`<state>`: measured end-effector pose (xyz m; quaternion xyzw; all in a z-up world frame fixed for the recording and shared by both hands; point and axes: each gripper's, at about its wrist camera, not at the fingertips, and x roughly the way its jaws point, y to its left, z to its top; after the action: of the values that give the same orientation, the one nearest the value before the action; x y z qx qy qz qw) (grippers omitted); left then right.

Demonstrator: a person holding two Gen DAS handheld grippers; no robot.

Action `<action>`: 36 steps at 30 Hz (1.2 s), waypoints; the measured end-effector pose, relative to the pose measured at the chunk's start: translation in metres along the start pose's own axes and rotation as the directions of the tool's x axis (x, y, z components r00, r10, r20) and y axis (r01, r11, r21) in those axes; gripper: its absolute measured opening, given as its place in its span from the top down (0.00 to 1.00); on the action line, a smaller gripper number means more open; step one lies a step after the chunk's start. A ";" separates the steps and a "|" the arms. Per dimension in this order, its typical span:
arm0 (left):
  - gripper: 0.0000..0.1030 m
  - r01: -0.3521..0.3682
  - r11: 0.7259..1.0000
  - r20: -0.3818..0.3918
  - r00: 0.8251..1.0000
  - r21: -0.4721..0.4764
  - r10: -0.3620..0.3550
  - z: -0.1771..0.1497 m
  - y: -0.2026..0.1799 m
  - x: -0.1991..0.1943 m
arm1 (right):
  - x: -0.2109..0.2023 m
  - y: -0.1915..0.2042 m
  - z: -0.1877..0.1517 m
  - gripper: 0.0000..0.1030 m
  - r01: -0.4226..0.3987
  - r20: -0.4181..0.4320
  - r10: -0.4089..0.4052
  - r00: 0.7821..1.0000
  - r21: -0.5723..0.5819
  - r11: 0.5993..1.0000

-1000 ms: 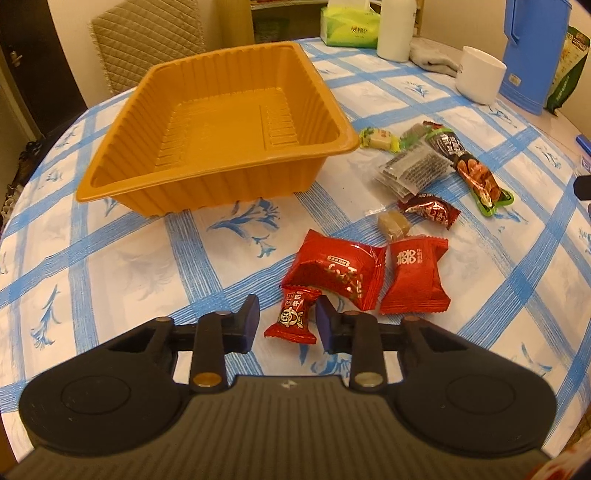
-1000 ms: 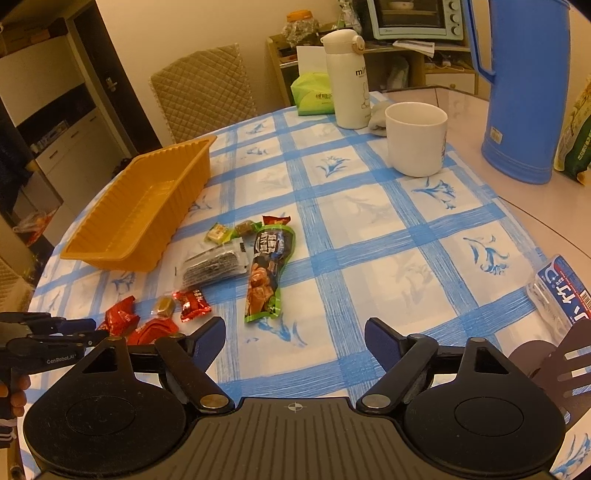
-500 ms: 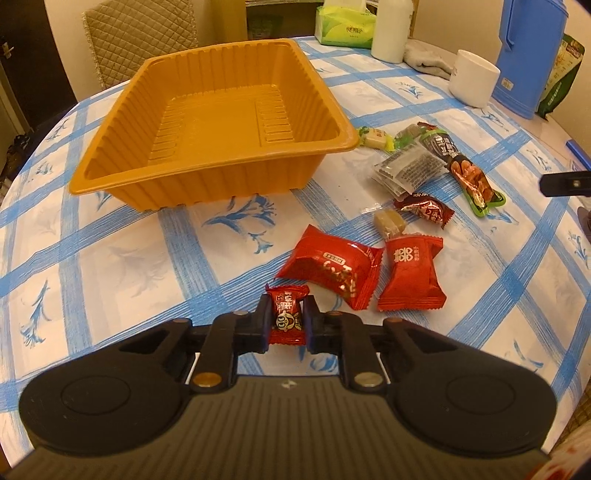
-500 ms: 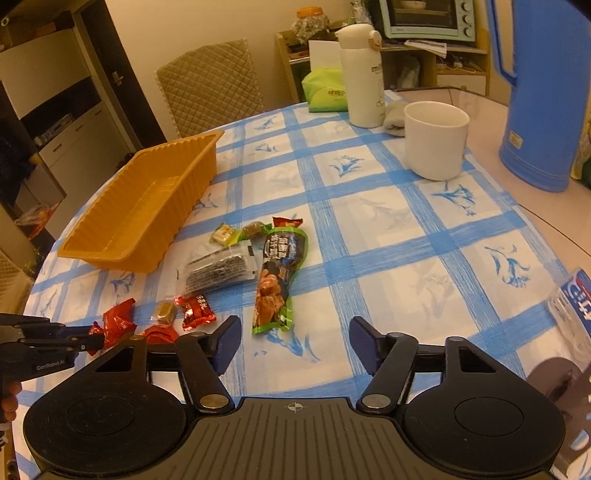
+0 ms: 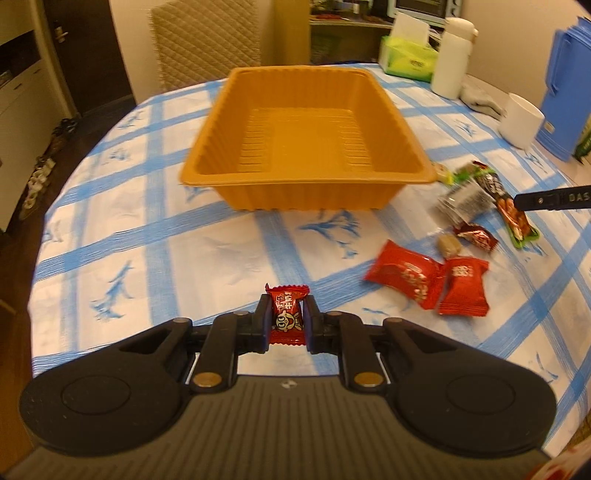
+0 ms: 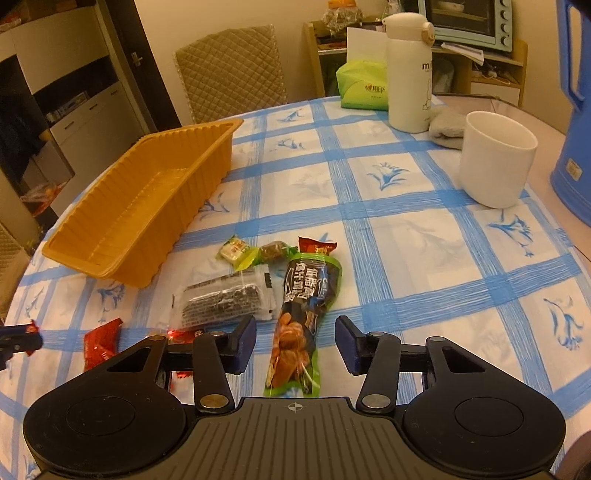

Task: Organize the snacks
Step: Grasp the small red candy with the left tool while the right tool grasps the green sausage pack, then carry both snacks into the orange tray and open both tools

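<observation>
A round table covered by a white cloth with a blue grid and blue flower prints. At its far side stands a tall white flask, upright. A green tissue box sits just left of the flask, a crumpled grey cloth lies just right of its base. Nearer, a plain white cup stands upright beside the cloth. A large blue jug stands at the right edge. Behind the table, a chair with a quilted beige back. Further back, a shelf holds a pale blue toaster oven
</observation>
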<state>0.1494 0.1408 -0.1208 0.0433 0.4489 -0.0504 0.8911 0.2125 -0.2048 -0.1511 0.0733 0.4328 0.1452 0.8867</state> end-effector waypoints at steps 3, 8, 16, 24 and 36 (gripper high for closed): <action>0.85 -0.013 1.000 0.002 1.000 -0.013 0.013 -0.002 0.005 -0.004 | 0.014 0.001 0.003 0.56 0.017 -0.023 -0.017 1.000 -0.009 1.000; 0.85 -0.023 0.999 0.004 1.000 -0.025 0.023 -0.005 0.011 -0.008 | 0.026 0.001 0.004 0.63 0.040 -0.047 -0.041 0.998 -0.014 0.999; 0.85 -0.020 0.999 0.020 1.000 -0.030 0.020 0.000 0.014 -0.013 | 0.016 0.001 -0.001 0.72 0.041 -0.040 -0.040 0.998 0.040 0.998; 0.85 -0.001 1.000 0.060 0.998 -0.022 0.002 0.014 0.017 -0.021 | -0.028 0.007 0.000 0.72 0.016 0.013 -0.018 1.000 0.126 0.992; 0.85 0.016 1.000 0.114 0.993 0.002 -0.016 0.056 0.031 -0.016 | -0.050 0.081 0.027 0.72 -0.146 0.062 0.141 0.988 0.091 0.985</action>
<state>0.1885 0.1656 -0.0742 0.0373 0.3975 -0.0602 0.9149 0.1892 -0.1442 -0.0768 0.1508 0.4082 0.1859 0.8810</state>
